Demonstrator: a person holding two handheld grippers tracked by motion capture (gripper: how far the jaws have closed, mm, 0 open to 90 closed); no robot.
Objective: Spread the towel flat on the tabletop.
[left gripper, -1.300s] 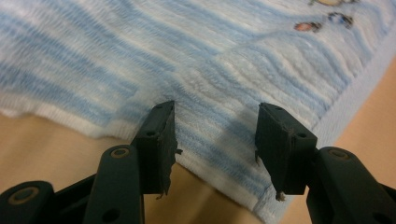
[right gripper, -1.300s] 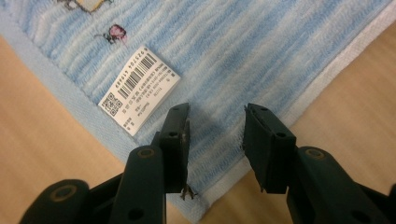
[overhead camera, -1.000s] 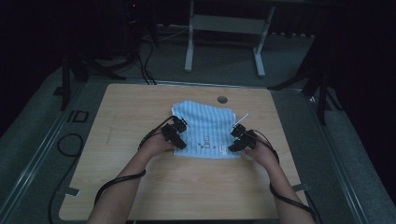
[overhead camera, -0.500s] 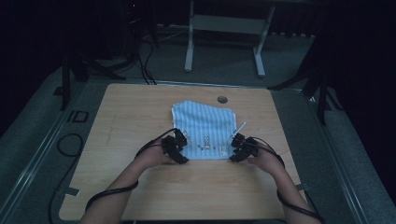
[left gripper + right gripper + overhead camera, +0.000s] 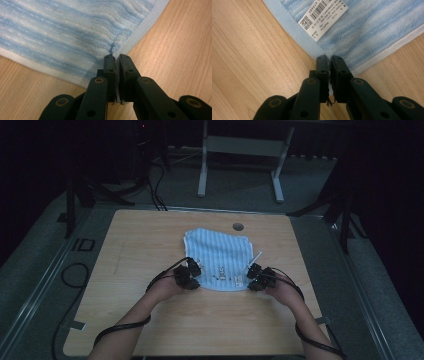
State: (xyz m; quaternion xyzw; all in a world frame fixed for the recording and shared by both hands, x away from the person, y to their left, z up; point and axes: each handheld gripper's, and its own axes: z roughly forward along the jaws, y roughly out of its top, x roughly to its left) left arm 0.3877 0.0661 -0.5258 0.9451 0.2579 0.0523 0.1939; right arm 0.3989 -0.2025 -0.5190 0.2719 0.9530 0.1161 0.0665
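Observation:
A blue-and-white striped towel (image 5: 217,257) lies flat in the middle of the wooden table (image 5: 150,235). My left gripper (image 5: 192,279) holds its near left corner, and in the left gripper view the towel (image 5: 75,32) is pinched between the jaws of the left gripper (image 5: 116,58), which have just closed. My right gripper (image 5: 251,280) is at the near right corner. Its jaws have also just closed, and in the right gripper view the right gripper (image 5: 328,58) clamps the towel's (image 5: 372,30) hem. A white barcode label (image 5: 323,17) is attached near that corner.
A round cable hole (image 5: 238,226) sits in the table behind the towel. A thin white stick-like tag (image 5: 254,258) lies at the towel's right edge. Bare wood lies left, right and in front. A metal stand (image 5: 240,150) is on the dark floor beyond.
Both hands slid back toward the near edge of the towel, from on top of it to its near corners. Both grippers' jaws closed onto those corners.

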